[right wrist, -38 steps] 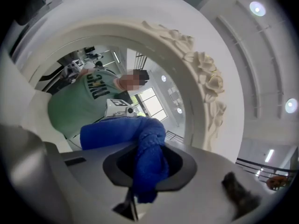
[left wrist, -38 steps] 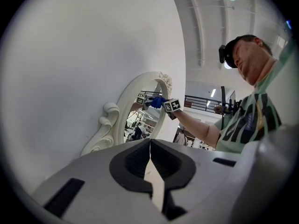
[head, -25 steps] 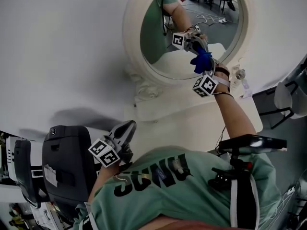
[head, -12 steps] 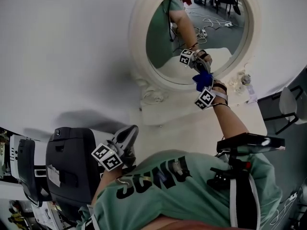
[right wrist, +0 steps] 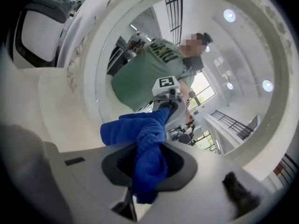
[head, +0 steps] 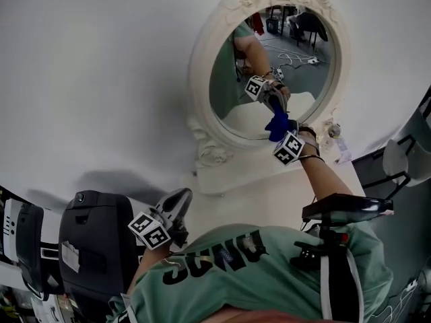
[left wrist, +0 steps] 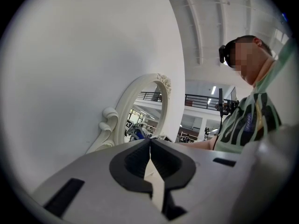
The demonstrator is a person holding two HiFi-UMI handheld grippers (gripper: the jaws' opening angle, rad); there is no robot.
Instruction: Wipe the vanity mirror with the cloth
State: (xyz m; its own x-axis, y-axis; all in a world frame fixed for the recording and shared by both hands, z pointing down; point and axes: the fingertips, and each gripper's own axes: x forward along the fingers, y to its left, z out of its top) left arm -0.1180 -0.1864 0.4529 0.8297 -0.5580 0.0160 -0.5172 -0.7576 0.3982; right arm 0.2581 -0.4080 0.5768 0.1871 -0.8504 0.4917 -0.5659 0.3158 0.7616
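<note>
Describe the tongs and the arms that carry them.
The left tongs and right tongs have pale grey shells with black ridged pads. Each carries a white cube with black square markers. Straps wrap the right wrist. The person wears a green short-sleeved T-shirt with dark lettering.

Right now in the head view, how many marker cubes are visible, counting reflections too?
3. One is on the left gripper, low at the left; one on the right gripper, holding the cloth at the vanity mirror; the third is its reflection in the glass.
</note>
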